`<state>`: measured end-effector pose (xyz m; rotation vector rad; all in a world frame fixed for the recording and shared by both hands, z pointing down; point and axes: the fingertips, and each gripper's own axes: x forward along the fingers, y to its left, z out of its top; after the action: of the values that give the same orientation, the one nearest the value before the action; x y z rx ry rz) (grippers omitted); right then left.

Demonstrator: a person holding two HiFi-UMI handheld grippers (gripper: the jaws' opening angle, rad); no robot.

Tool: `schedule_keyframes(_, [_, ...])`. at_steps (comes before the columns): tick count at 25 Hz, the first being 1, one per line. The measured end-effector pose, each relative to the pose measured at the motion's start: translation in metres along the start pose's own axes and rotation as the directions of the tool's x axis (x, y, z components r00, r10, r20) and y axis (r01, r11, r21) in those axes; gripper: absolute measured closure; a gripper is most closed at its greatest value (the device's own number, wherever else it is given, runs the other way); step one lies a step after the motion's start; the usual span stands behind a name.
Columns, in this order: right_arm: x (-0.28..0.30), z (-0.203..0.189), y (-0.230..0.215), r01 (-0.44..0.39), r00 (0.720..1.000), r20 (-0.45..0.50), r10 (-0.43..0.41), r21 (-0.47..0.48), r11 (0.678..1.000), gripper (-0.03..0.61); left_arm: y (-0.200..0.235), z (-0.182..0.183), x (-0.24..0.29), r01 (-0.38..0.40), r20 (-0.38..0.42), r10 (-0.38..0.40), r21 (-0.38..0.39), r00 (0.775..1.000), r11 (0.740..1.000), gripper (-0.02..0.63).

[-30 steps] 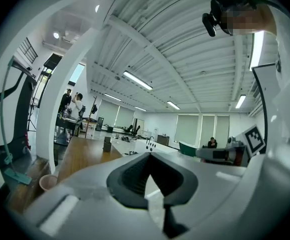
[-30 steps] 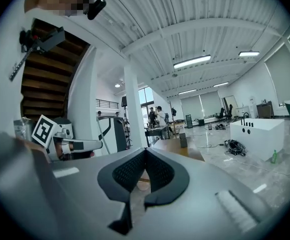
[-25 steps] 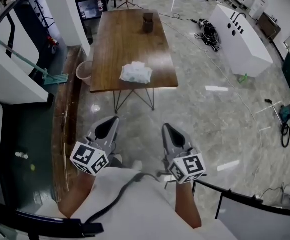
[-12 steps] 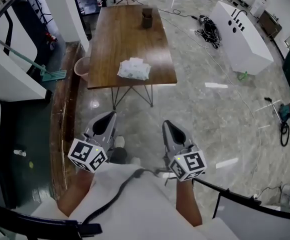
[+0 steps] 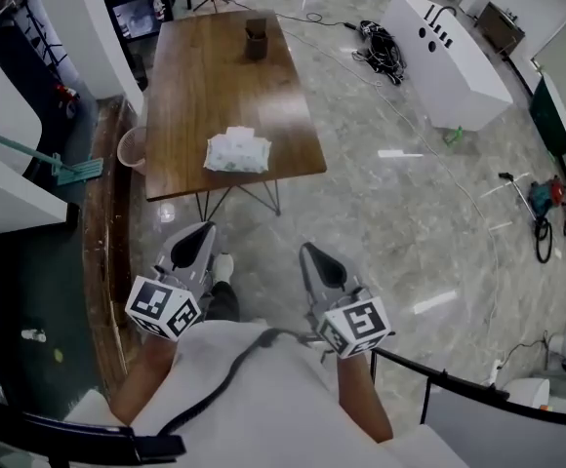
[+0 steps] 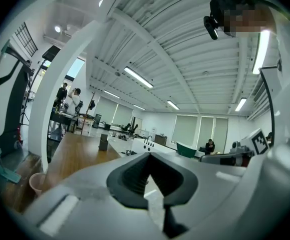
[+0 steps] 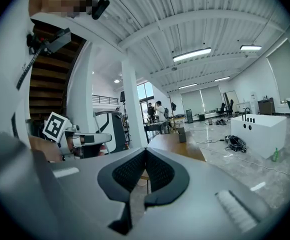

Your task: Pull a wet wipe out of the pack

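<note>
1. You hold your left gripper [image 5: 203, 232] low and close to your body. It points forward almost level, its marker cube toward you and your bare forearm [image 5: 146, 383] running back from it.
2. In the left gripper view its jaws are pressed together at the tips, with nothing between them.
3. Your right gripper [image 5: 310, 253] sits beside the left one but apart from it, at about the same height and pointing the same way.
4. In the right gripper view its jaws also meet at the tips, and it holds nothing.
5. The wet wipe pack [image 5: 236, 151] lies flat on the wooden table [image 5: 190, 86], near the table's closer edge. It is ahead of both grippers and well apart from them, more in line with the left gripper than the right.
6. A dark cup [image 5: 255, 39] stands farther along the same table, beyond the pack.
</note>
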<state>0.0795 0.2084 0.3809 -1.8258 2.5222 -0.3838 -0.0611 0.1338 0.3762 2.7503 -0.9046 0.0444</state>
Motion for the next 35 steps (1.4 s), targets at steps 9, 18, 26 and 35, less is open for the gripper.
schedule_keyframes(9, [0.075, 0.025, -0.024, 0.044, 0.999, 0.026, -0.043, -0.025, 0.999, 0.569, 0.048, 0.024, 0.068, 0.171, -0.044, -0.170, 0.018, 0.984, 0.985, 0.608])
schedule_keyframes(18, [0.156, 0.051, -0.048, 0.131, 0.991, 0.025, -0.130, -0.029, 0.991, 0.569, 0.110, 0.038, 0.119, 0.237, -0.094, -0.236, -0.008, 0.967, 0.972, 0.608])
schedule_keyframes(26, [0.217, 0.059, -0.059, 0.168, 0.986, 0.005, -0.168, -0.037, 0.985, 0.570, 0.165, 0.038, 0.147, 0.275, -0.153, -0.268, 0.032, 0.951, 0.961, 0.607])
schedule_keyframes(35, [0.256, 0.058, -0.061, 0.206, 0.978, -0.026, -0.207, -0.041, 0.978, 0.569, 0.199, 0.032, 0.164, 0.296, -0.169, -0.288, 0.025, 0.943, 0.955, 0.607])
